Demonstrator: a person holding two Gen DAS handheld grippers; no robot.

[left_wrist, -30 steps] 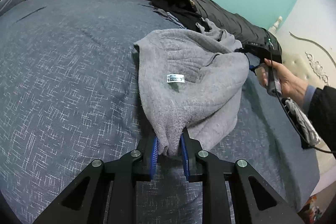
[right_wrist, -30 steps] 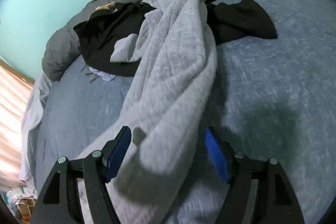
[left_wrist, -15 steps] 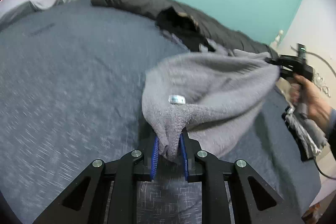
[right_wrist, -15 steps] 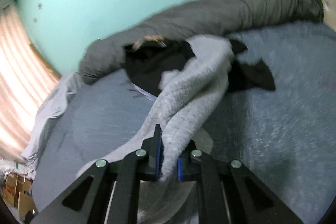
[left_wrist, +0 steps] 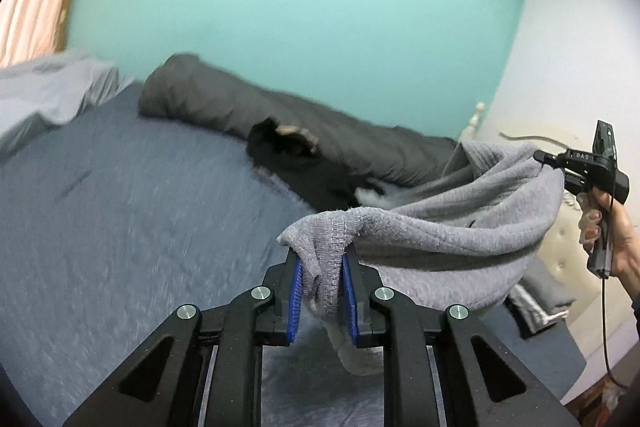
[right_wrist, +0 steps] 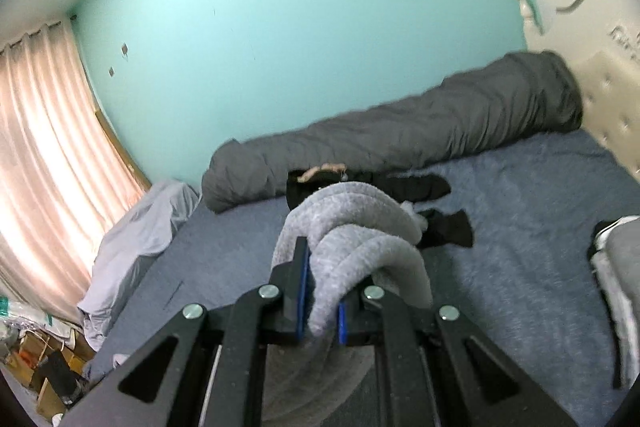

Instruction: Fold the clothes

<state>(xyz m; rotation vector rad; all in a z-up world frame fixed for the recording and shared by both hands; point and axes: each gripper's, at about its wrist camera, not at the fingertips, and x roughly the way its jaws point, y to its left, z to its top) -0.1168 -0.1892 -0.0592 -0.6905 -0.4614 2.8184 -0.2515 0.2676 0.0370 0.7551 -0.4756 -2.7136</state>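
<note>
While the grey knit garment hangs slung between the two tools above the blue bedspread, the left gripper pinches a ribbed, stitched edge between its blue pads, and the right gripper is clamped on a thick bunched roll of the same cloth. In the left view the right tool sits at the far end of the span, held in a hand, with the fabric sagging in a soft hammock between the two holds. The step in hand looks like spreading the piece out in the air before laying it flat; to do it well, the two holds should draw apart evenly until the sag goes taut, keeping the top edge level so the body falls straight and not twisted. The right hold takes in several layers, so the cloth there may stay wadded when lowered. The knit is fleecy, thick and limp, rounding into fat folds rather than creasing sharply. Behind it lie a crumpled black garment and a long rolled dark grey duvet against the teal wall.
</note>
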